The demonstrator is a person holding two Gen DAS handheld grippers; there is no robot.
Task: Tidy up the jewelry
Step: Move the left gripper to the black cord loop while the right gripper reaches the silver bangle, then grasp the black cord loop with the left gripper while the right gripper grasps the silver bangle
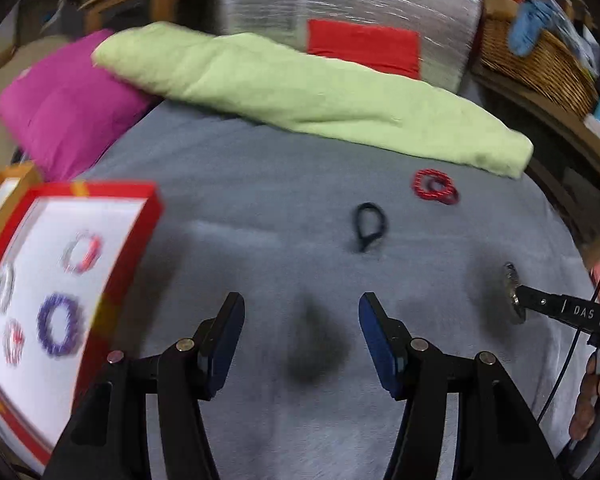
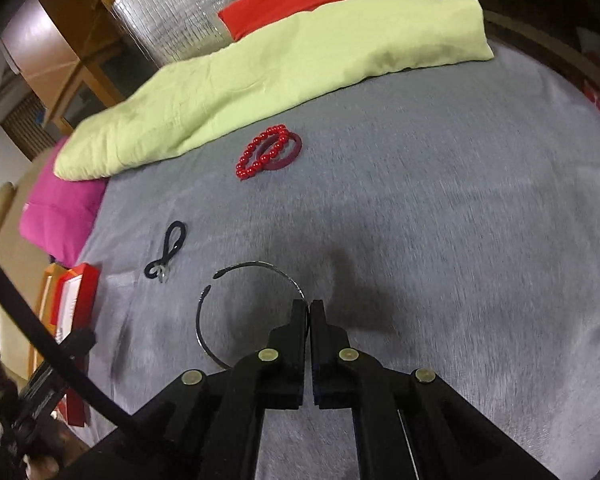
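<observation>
My right gripper (image 2: 309, 304) is shut on a thin silver open bangle (image 2: 236, 276) and holds it above the grey bedspread; it shows edge-on in the left wrist view (image 1: 513, 293). My left gripper (image 1: 302, 308) is open and empty over the bedspread. A red bead bracelet (image 2: 260, 156) lies overlapping a maroon ring (image 2: 290, 152) near the green blanket; they also show in the left wrist view (image 1: 434, 186). A black hair tie (image 2: 168, 250) lies left of the bangle, also in the left wrist view (image 1: 370, 224). A red-rimmed white tray (image 1: 100, 216) at left holds several bracelets.
A folded light green blanket (image 1: 300, 92) lies across the far bed, with a magenta pillow (image 1: 64, 108) at its left. A silver-and-red panel (image 1: 360, 40) stands behind. A wicker basket (image 1: 540, 60) sits on a shelf at right. An orange-rimmed box (image 1: 4, 188) sits beside the tray.
</observation>
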